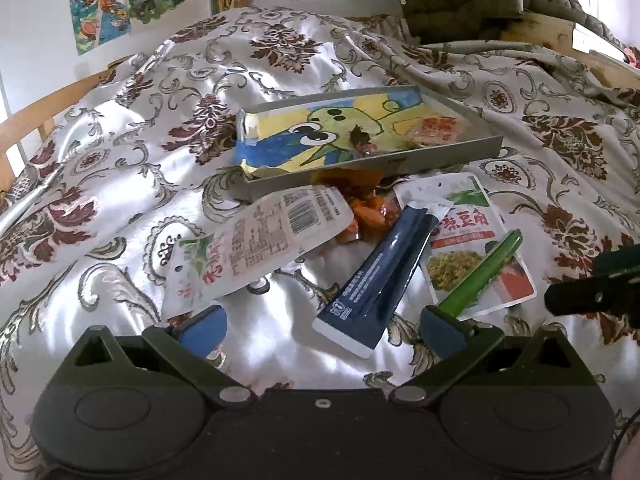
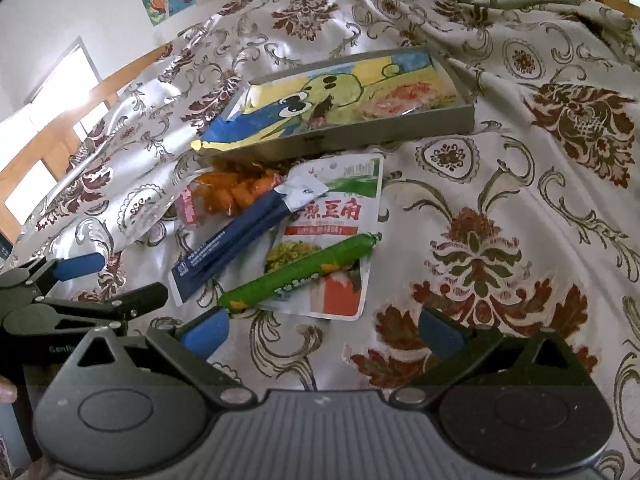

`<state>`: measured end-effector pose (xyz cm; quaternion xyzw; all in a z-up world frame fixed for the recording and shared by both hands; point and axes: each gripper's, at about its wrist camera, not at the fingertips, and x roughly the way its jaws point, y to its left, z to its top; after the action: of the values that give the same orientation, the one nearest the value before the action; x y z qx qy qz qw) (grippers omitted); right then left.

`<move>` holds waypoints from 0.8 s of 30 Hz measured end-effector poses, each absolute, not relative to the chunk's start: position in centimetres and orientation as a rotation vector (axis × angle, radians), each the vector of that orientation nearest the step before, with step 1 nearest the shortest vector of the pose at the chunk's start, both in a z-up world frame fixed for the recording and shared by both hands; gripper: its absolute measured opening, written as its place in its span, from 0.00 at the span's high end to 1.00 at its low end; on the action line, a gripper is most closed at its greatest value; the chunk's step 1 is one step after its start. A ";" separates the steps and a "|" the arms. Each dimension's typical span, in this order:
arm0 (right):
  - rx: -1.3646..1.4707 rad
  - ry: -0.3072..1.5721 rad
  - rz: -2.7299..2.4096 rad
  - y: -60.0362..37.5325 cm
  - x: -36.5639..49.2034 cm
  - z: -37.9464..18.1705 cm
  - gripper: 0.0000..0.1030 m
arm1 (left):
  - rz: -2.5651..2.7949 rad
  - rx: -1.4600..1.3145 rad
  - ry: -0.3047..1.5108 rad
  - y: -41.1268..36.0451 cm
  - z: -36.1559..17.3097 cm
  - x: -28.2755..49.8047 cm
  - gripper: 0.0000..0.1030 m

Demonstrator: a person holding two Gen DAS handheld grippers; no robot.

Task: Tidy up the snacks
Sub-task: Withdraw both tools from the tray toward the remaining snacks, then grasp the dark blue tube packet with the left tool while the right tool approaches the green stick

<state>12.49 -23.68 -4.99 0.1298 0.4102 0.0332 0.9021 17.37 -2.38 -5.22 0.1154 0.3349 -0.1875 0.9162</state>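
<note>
Snacks are all piled on a bed, sitting on a shiny floral bedspread (image 1: pixel 120 152), just in front of a shallow grey tray (image 1: pixel 460 150).

Left to right in the left wrist view: a white pouch (image 1: pixel 256 240) lying barcode side up, an orange snack bag (image 1: pixel 360 216) half tucked under it and right against the tray's front wall, a dark blue sachet (image 1: pixel 380 268) lying diagonally, then a second white pouch with a green bean picture (image 1: pixel 476 256), and a green sausage stick (image 1: pixel 484 272) resting across that pouch. So that's two white pouches and one each of the orange bag, blue sachet and green stick. One big yellow-and-blue cartoon bag (image 1: pixel 332 132) is already in the tray, its left end hanging over the rim.

The left tool (image 1: pixel 322 326) is spread wide, holding nothing. The blue sachet's near end sits between its blue pads, and the right pad (image 1: pixel 440 330) looks just beside the stick's near end, can't tell if it actually touches.

The right tool (image 2: pixel 322 330) is wide apart too, nothing in it. Its left pad (image 2: pixel 206 332) is just beside the stick's near end (image 2: pixel 236 302), and the rest of the gap is over bare bedspread.
</note>
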 end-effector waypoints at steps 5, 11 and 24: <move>0.255 0.865 0.079 -23.3 12.9 -5.3 0.00 | -0.414 0.278 0.695 -3.5 -5.4 17.9 0.01; 0.244 0.866 0.086 -23.0 13.0 -5.4 0.00 | -0.425 0.296 0.703 -4.4 -5.5 18.9 0.01; 0.239 0.824 0.083 -22.9 13.2 -5.2 0.00 | -0.424 0.289 0.730 -5.5 -6.2 21.0 0.01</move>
<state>13.17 -22.95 -5.15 0.1157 0.3996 0.0400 0.9085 21.02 -5.50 -6.19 0.1399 0.3530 -0.2050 0.9021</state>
